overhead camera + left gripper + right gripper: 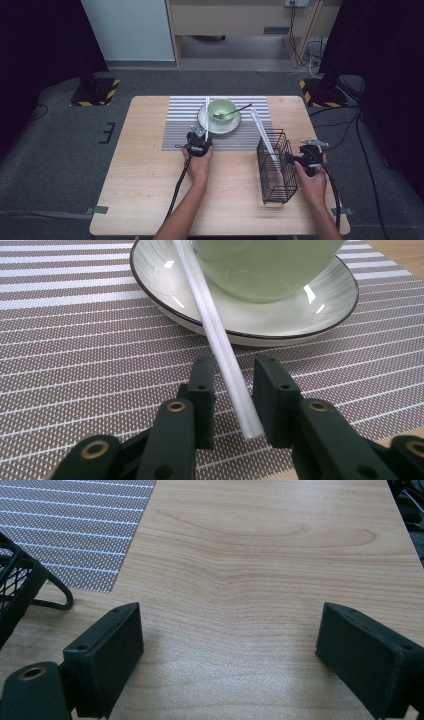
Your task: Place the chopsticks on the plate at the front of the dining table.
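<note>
White chopstick (220, 342) is lying slanted across the saucer (165, 300) rim beside the green bowl (260, 270), its near end resting over the striped placemat (75, 350). Left gripper (232, 385) is straddling that near end, jaws narrowed around it with small gaps showing on both sides, not clamped. Right gripper (227, 645) is hovering over the bare wooden table (260, 555), jaws spread wide and holding nothing, just beside the black wire basket (276, 165), where another white stick (265, 140) is leaning.
</note>
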Demonstrator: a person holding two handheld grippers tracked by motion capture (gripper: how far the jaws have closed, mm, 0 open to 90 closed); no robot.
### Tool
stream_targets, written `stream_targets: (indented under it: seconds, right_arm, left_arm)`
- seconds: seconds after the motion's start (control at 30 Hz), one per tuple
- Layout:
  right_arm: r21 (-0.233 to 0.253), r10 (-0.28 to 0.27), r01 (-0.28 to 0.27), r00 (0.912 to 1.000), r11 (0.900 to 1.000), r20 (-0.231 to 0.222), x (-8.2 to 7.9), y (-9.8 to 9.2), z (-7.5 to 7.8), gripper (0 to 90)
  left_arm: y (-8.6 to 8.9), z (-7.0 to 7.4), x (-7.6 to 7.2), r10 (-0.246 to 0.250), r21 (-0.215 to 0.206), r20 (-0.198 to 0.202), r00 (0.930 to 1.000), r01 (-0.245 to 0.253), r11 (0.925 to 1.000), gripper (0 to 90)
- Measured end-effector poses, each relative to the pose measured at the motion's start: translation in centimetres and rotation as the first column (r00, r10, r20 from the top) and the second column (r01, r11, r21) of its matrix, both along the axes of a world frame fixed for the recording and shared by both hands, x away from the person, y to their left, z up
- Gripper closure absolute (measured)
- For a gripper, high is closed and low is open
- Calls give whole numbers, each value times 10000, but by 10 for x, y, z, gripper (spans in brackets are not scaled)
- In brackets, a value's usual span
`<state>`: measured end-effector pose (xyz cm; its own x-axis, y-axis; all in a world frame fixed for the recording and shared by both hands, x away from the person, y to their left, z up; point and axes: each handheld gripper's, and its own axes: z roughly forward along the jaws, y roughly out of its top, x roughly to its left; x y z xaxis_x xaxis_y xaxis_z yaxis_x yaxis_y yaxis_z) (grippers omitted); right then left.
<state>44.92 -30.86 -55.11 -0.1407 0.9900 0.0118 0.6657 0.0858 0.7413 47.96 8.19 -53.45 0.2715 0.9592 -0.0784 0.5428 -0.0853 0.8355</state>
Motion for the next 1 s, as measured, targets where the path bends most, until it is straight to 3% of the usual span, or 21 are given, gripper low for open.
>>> stream_targets:
  seconds: [0.37, 0.53, 0.63, 1.0]
  right_arm:
    - [-2, 4, -4, 10000, 10000, 2, 0, 0, 0, 114]
    - [3, -1, 1, 10000, 10000, -1, 0, 0, 0, 115]
    - [3, -1, 1, 10000, 10000, 0, 0, 0, 0, 115]
    - [4, -4, 4, 10000, 10000, -3, 0, 0, 0, 115]
  left_arm:
    - [-1, -1, 0, -48, -44, 49, 10000, 49, 10000, 606]
    - [-1, 1, -2, -47, 403, 134, 9999, 42, 9992, 484]
    - [1, 3, -3, -20, 373, 130, 9999, 16, 9993, 417]
    - [3, 14, -7, -361, 190, 185, 9992, 357, 9992, 326]
